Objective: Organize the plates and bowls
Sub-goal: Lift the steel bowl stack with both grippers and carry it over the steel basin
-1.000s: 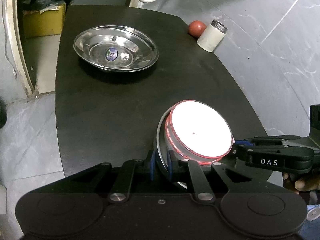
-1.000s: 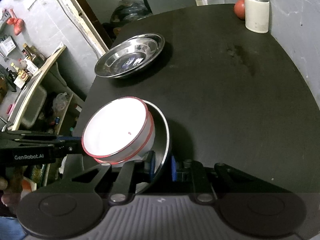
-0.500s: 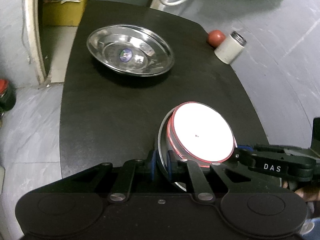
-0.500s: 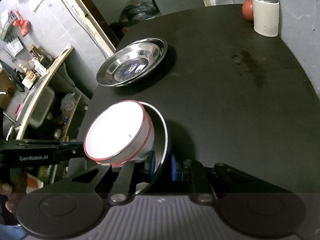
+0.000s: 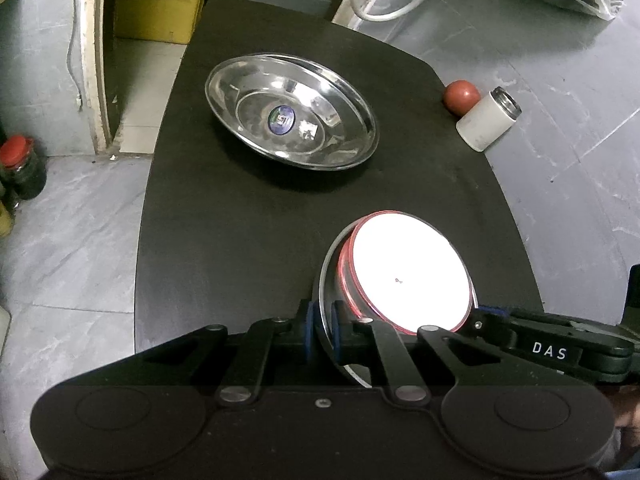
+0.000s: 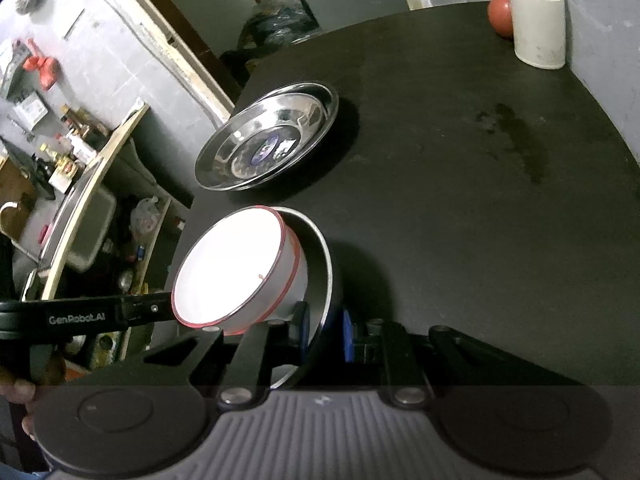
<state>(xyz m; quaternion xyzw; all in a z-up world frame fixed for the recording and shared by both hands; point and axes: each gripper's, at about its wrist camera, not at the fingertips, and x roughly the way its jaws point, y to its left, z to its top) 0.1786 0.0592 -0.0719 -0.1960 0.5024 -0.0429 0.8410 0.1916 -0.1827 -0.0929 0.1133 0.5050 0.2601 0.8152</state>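
Observation:
A steel plate [image 5: 326, 276] carrying stacked white bowls with red rims [image 5: 408, 272] hangs tilted just above the black table [image 5: 240, 240]. My left gripper [image 5: 324, 332] is shut on the plate's near rim. In the right wrist view my right gripper [image 6: 324, 332] is shut on the opposite rim of the same plate [image 6: 322, 256], with the white bowls [image 6: 232, 264] leaning left. A stack of empty steel plates [image 5: 292, 112] [image 6: 268, 136] rests on the table farther back. Each view shows the other gripper's finger beside the bowls.
A white canister with a steel lid [image 5: 486, 124] [image 6: 538, 20] and a red ball [image 5: 460, 96] stand at the table's far right edge. A red-lidded jar [image 5: 18, 168] sits on the grey floor to the left. A person's hand [image 6: 16, 392] holds the left gripper's handle.
Both grippers have risen with the plate and bowls held between them, so the table and the steel plate stack look farther below. The bowls tilt more in the right wrist view.

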